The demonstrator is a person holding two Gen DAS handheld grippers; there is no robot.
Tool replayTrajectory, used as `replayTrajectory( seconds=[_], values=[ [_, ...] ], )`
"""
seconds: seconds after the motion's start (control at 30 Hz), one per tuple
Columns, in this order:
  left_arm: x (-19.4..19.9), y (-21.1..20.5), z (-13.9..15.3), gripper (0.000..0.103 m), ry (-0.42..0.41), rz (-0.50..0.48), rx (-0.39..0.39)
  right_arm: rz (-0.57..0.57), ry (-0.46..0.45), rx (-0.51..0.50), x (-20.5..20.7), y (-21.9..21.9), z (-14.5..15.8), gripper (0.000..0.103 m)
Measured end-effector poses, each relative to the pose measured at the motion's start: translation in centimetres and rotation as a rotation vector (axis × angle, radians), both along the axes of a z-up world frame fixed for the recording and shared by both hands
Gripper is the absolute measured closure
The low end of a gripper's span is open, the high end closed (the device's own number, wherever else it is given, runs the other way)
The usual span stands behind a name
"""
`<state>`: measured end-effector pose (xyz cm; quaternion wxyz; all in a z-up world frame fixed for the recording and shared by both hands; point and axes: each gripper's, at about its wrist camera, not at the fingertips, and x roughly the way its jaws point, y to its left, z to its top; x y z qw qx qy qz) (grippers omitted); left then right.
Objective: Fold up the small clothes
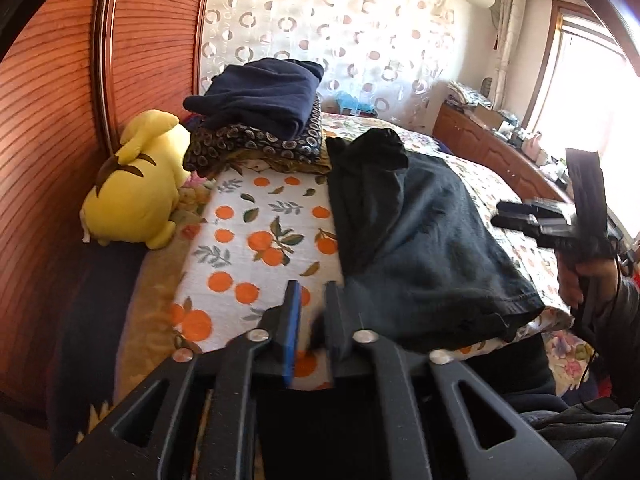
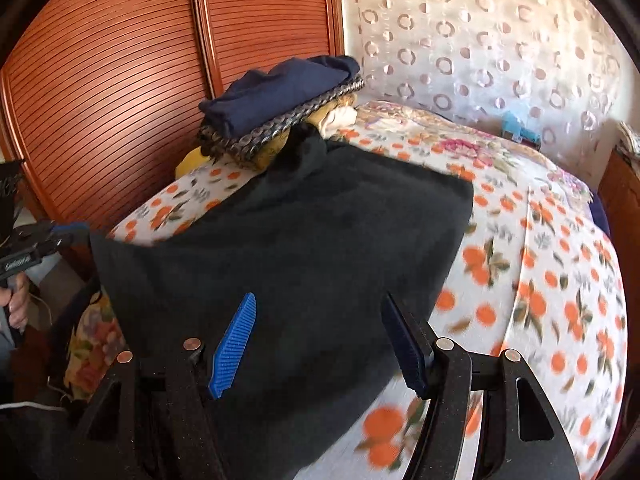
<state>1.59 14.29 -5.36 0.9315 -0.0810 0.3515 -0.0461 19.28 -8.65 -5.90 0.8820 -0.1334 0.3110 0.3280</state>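
A dark, nearly black garment (image 1: pixel 420 240) (image 2: pixel 300 240) lies folded on the orange-print bedsheet (image 1: pixel 248 232) (image 2: pixel 540 280), its near edge hanging over the bed's side. My left gripper (image 1: pixel 314 304) hovers by the garment's left edge, blue pads a narrow gap apart; only the sheet and a dark blur show between them. My right gripper (image 2: pixel 320 320) stands wide open above the garment's near part, pads clear of the cloth. Each gripper appears in the other view, the right one (image 1: pixel 508 216) held by a hand at far right, the left one (image 2: pixel 60 232) at far left.
A stack of folded clothes, navy on top (image 1: pixel 260 96) (image 2: pixel 280 92) over patterned fabric (image 1: pixel 256 144), sits at the back of the bed. A yellow plush toy (image 1: pixel 136 184) lies beside it. Wooden slatted doors (image 1: pixel 60 120) (image 2: pixel 100 80) stand left; a curtain (image 1: pixel 340 32) and dresser (image 1: pixel 480 148) behind.
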Motion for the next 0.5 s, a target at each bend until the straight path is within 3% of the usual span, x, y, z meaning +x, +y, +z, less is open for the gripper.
replayTrajectory(
  seconds=[0.03, 0.07, 0.13, 0.37, 0.43, 0.47, 0.5],
  values=[
    [0.2, 0.0, 0.0, 0.054, -0.003, -0.002, 0.001, 0.003, -0.008, -0.003, 0.8, 0.3, 0.3, 0.036],
    [0.4, 0.0, 0.1, 0.045, -0.009, -0.006, -0.002, 0.009, -0.005, -0.003, 1.7, 0.7, 0.5, 0.037],
    [1.3, -0.2, 0.0, 0.037, -0.011, -0.023, -0.022, 0.025, 0.009, 0.003, 3.8, 1.8, 0.9, 0.043],
    [4.7, -1.1, -1.4, 0.037, 0.014, -0.051, -0.040, 0.101, 0.130, 0.011, 11.3, 8.1, 0.6, 0.065],
    [5.1, -1.1, -1.9, 0.037, 0.026, -0.056, -0.046, 0.106, 0.149, -0.015, 13.1, 10.2, 0.4, 0.081],
    [5.2, -1.1, -2.0, 0.037, 0.029, -0.055, -0.050, 0.121, 0.157, -0.016, 13.9, 11.1, 0.6, 0.094],
    [5.2, -1.0, -2.2, 0.037, 0.031, -0.053, -0.057, 0.140, 0.162, -0.012, 14.6, 11.9, 0.9, 0.097]
  ],
)
